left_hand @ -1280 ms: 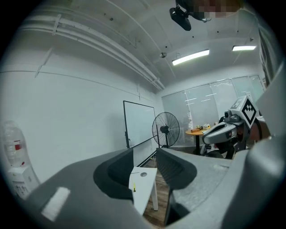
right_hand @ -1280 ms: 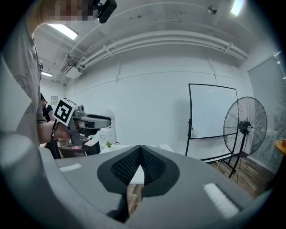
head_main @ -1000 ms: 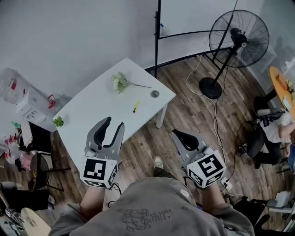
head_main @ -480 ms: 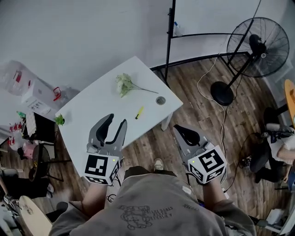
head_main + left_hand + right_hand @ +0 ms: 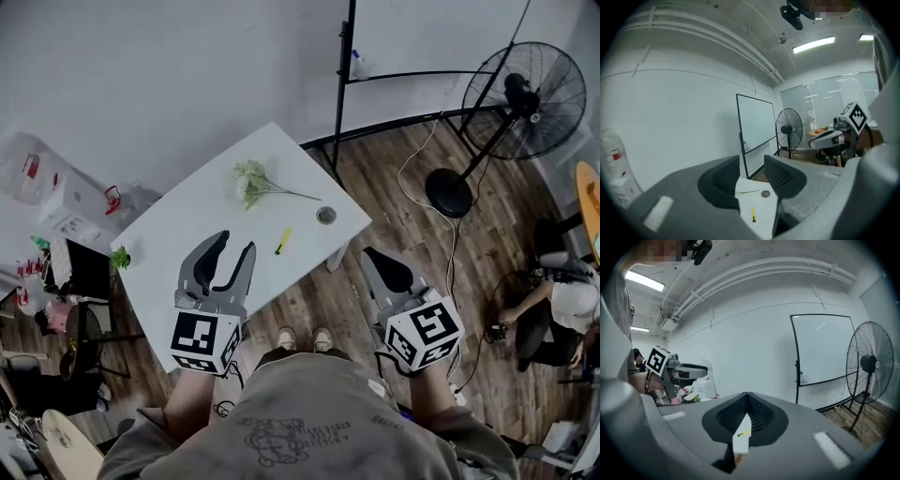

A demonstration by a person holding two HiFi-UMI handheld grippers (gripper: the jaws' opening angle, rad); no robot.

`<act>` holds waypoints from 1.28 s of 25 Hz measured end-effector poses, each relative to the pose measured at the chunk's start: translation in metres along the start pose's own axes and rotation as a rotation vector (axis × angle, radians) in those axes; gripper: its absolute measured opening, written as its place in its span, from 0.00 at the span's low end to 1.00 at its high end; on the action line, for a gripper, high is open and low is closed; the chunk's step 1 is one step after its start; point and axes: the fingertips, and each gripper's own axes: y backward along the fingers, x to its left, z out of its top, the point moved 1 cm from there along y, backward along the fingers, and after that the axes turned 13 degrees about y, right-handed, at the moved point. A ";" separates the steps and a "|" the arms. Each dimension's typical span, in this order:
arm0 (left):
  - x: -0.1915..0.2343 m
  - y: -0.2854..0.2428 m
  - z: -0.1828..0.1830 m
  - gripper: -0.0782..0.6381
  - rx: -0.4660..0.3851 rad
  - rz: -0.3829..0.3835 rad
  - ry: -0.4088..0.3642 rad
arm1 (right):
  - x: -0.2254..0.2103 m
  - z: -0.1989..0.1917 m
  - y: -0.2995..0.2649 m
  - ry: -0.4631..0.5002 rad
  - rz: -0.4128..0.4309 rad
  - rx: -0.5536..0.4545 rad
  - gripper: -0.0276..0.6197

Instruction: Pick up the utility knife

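Utility knife [image 5: 281,241] still lies untouched on table [image 5: 187,225].

You are looking down at a white rectangular table [image 5: 187,234] that is carrying four things: a slim yellow utility knife [image 5: 280,242] is lying near its front edge, a small round grey disc [image 5: 325,216] is sitting by the right corner, a pale green-stemmed flower bunch [image 5: 251,180] is lying behind them, and a little green leafy sprig [image 5: 119,257] is resting at the left end

The desk [image 5: 178,234] is seen as plain white. The utility knife [image 5: 280,242], toward 3 o'clock on it, is coloured yellow. A pale green and white spray of flowers [image 5: 248,180] is shown at 12 o'clock. The floor [image 5: 487,267] is patterned in brown wooden planks. The left gripper [image 5: 232,246] and right gripper [image 5: 377,258] are finished in grey, their cubes marked with black squares on white. The fan [image 5: 525,94] is black.
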 end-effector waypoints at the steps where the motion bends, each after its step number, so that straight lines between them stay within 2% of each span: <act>1: 0.002 -0.002 0.000 0.33 0.003 -0.007 -0.003 | 0.000 -0.002 -0.002 -0.012 -0.009 0.007 0.09; 12: 0.025 -0.032 -0.035 0.34 0.119 -0.056 0.024 | 0.004 -0.026 -0.032 -0.057 -0.031 0.086 0.09; 19: 0.042 -0.073 -0.092 0.34 0.258 -0.095 0.038 | 0.003 -0.066 -0.055 -0.092 -0.037 0.191 0.09; 25: 0.049 -0.104 -0.161 0.35 0.412 -0.129 0.024 | 0.010 -0.097 -0.072 -0.131 -0.019 0.267 0.09; 32: 0.048 -0.132 -0.217 0.35 0.523 -0.176 0.053 | 0.021 -0.142 -0.097 -0.170 0.001 0.356 0.09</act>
